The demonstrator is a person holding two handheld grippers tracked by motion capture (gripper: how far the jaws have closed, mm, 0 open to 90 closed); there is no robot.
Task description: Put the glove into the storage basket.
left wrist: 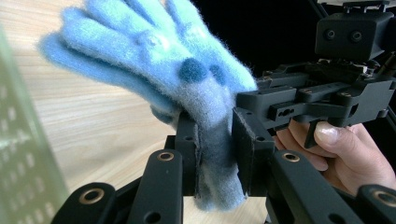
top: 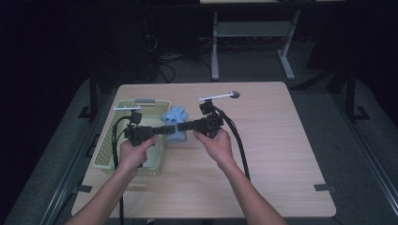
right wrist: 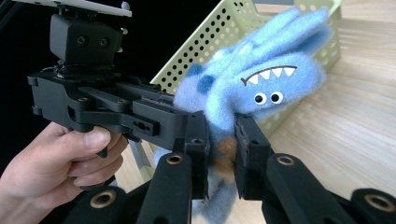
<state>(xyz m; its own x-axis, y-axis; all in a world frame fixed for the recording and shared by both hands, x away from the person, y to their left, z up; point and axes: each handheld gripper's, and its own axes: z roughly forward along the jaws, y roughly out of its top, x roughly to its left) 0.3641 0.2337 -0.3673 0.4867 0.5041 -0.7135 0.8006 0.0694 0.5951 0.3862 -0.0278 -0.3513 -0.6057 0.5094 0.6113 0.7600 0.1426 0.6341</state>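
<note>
A fuzzy light-blue glove (top: pixel 175 123) with a shark face, white teeth and googly eyes hangs above the table between both grippers. My left gripper (top: pixel 168 129) comes from the left over the basket and is shut on the glove's cuff (left wrist: pixel 212 154). My right gripper (top: pixel 181 126) comes from the right and is shut on the glove (right wrist: pixel 252 88) as well, its pads pinching the cuff (right wrist: pixel 223 151). The two grippers meet tip to tip at the glove. The glove's fingers point away toward the far side of the table.
A pale green perforated basket (top: pixel 109 154) stands at the table's left edge, under my left hand. The wooden table (top: pixel 281 154) stretches wide to the right and front. A desk frame (top: pixel 253 33) and cables lie on the dark floor beyond.
</note>
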